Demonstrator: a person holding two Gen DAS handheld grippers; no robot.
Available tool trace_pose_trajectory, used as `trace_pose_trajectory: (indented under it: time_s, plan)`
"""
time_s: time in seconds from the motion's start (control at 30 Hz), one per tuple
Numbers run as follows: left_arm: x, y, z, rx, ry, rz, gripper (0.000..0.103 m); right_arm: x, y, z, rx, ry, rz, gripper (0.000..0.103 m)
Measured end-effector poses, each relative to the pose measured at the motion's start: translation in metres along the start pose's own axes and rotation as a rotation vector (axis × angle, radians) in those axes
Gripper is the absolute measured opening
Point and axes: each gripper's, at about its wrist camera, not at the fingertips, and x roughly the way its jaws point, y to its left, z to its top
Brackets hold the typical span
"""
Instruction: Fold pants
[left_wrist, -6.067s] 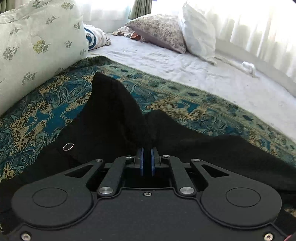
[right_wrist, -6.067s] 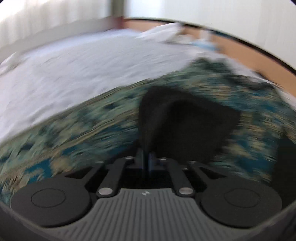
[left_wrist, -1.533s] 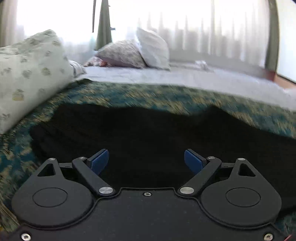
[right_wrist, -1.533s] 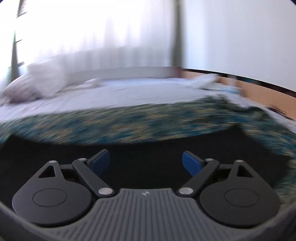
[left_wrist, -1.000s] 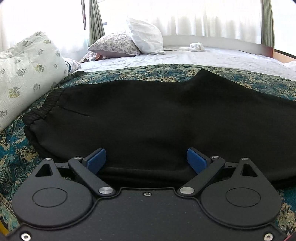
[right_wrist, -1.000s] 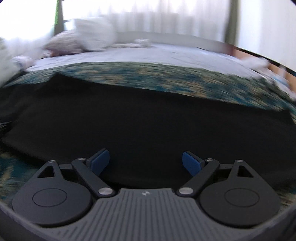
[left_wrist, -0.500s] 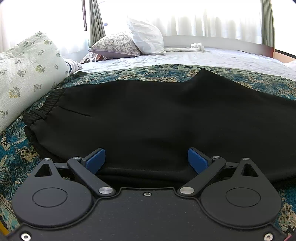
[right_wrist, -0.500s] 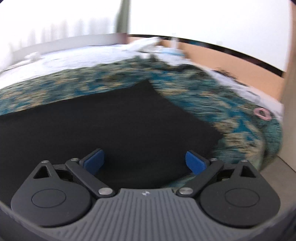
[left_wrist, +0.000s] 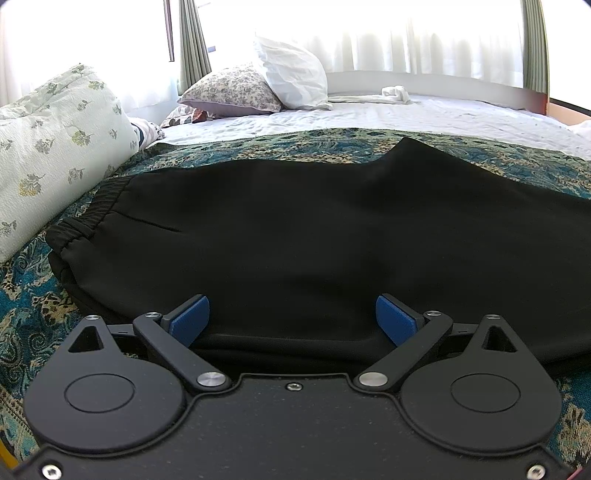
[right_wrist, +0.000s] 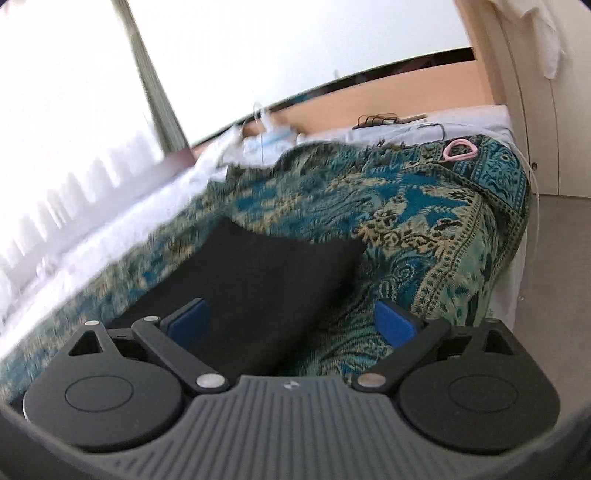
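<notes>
Black sweatpants (left_wrist: 314, 229) are lying flat on the patterned teal bedspread (left_wrist: 22, 325) across the bed, elastic waistband (left_wrist: 92, 206) off to the left next to a floral pillow (left_wrist: 55, 140), the legs running out to the right. From the right wrist view you can see the cuff end (right_wrist: 288, 266) sitting near the corner of the bed where the bedspread (right_wrist: 424, 221) drapes over the edge.

Looks to me like the first lengthwise fold is already in, one leg stacked on the other, since there's just a single long dark strip with a neat near edge. Can't be totally sure of the layers though, black on black hides everything.

Left gripper (left_wrist: 293, 319) hovers right at the near edge of the fabric around the seat area, fingers spread wide, holding nothing. Right gripper (right_wrist: 291, 321) is down by the cuff, fingers also wide apart, the leg end lying between and below them but not pinched.

What's left, I reckon: grab the cuff end, bring it over toward the waistband, maybe fold once more and flatten
</notes>
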Motion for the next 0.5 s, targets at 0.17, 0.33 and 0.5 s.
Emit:
trace_pose_trajectory:
  time_s: [0.17, 0.33, 0.5]
  plan:
    - [0.0, 0.0, 0.0, 0.0, 0.0, 0.0, 0.098, 0.007, 0.015, 0.004, -0.094, 0.13, 0.041, 0.1]
    - [0.0, 0.0, 0.0, -0.002, -0.001, -0.001, 0.098, 0.032, 0.002, 0.014, -0.011, 0.179, 0.109, 0.1]
    - [0.0, 0.0, 0.0, -0.001, -0.001, -0.001, 0.098, 0.053, -0.003, 0.027, 0.042, 0.192, 0.13, 0.1]
